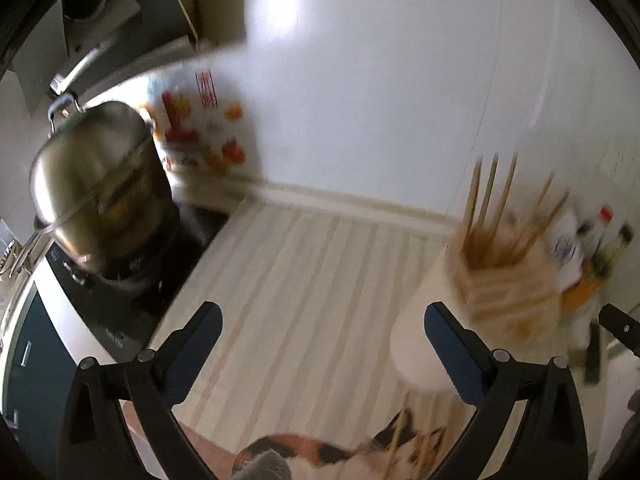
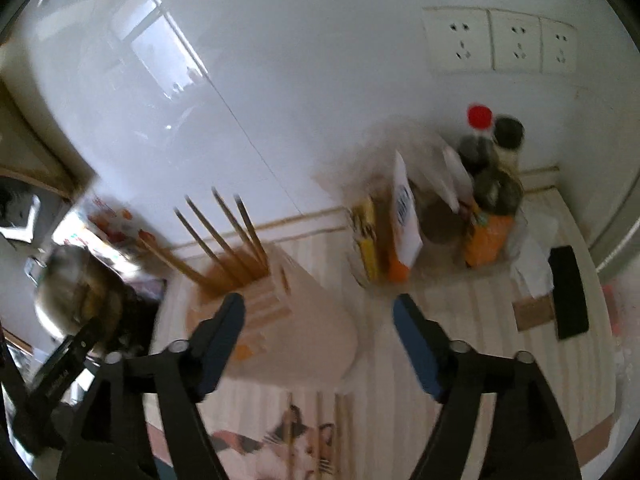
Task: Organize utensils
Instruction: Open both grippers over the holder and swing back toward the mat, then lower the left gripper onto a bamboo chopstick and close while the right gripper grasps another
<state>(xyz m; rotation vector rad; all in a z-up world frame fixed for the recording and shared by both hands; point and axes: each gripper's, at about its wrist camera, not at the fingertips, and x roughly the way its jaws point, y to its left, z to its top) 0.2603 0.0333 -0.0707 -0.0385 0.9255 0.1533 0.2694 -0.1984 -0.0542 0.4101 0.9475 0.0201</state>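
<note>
Although both views are smeared by blur, we can make out the task's thing well enough: a pale cream utensil holder (image 2: 288, 320) with a slatted front, standing on the striped countertop (image 1: 304, 280) near the white wall. From its top rise several brown wooden chopsticks (image 2: 224, 232), fanned apart and leaning at different angles. In the left wrist view the same holder (image 1: 472, 300) sits just beyond the right finger of our left gripper (image 1: 320, 332), whose jaws stand wide with nothing but bare countertop between them. Our right gripper (image 2: 320, 320) is also spread wide; the holder lies behind its left finger and partly in the gap, but the pads do not press on it.

More chopsticks (image 2: 316, 436) lie flat on a mat printed with a calico cat (image 2: 296, 448) at the near edge, cut off by the bottom of the frame. To the left a steel pot (image 1: 96, 192) with a lid sits on a dark cooktop (image 1: 132, 280). Behind the holder on the right is a cluster of bottles and packets (image 2: 452, 204), one bottle with a red cap; their labels are too blurred for us to read. A black flat object (image 2: 568, 296) lies further right, and we cannot tell what it is. Three wall sockets (image 2: 500, 44) sit above.
</note>
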